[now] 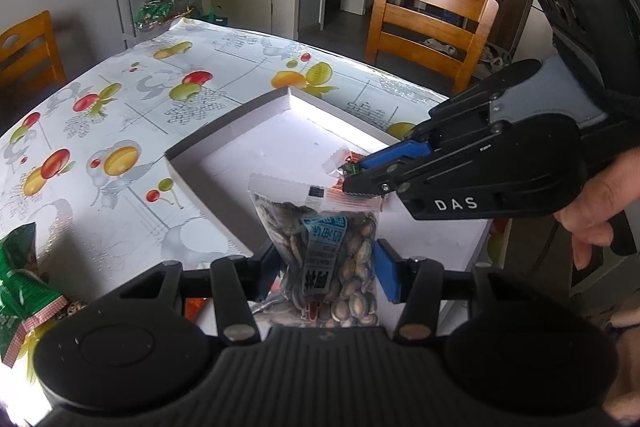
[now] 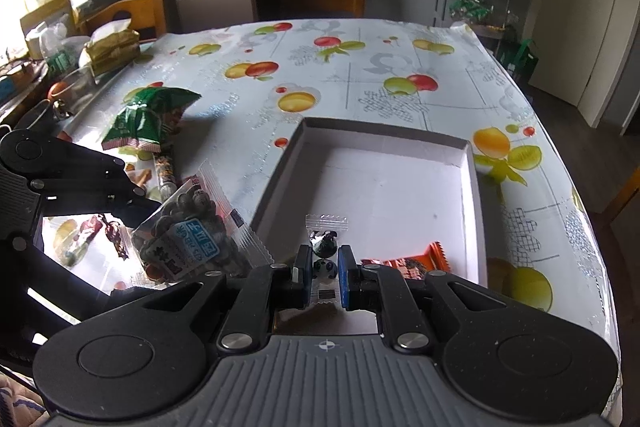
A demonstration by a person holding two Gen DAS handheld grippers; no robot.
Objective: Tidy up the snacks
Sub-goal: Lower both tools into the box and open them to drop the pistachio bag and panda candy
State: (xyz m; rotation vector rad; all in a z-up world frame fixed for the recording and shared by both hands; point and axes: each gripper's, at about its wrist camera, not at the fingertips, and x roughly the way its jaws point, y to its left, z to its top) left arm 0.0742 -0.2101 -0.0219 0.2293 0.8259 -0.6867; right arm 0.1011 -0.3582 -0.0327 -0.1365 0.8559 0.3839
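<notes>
Seed packet (image 1: 332,259) is pinched in our left gripper (image 1: 324,267), both pads pressed on its lower half, long axis running straight out along the fingers, serrated top edge pointing away from us. It hangs at the near-left corner of the white cardboard tray (image 1: 224,125); from the right wrist view the same packet (image 2: 192,235) sits just outside the tray's left wall (image 2: 280,171), tilted w/ its top leaning toward the tray.

Our right gripper (image 2: 325,273) is closed on a small clear candy wrapper (image 2: 326,247), long axis also along the fingers, held over the tray's near edge. An orange snack bar (image 2: 412,263) lies in the tray just right of it.

Key relation, as we judge it: tray floor is fwd and to the right of the left gripper, fwd and below the right one. The right is already over the tray, so it looks nearer to a drop; the left prob. needs to shift right first to clear the wall.

Green chip bag (image 2: 148,119) and a tube-shaped snack (image 2: 166,167) are on the fruit-print tablecloth (image 2: 360,67), well left of the tray, on the left gripper's side.
</notes>
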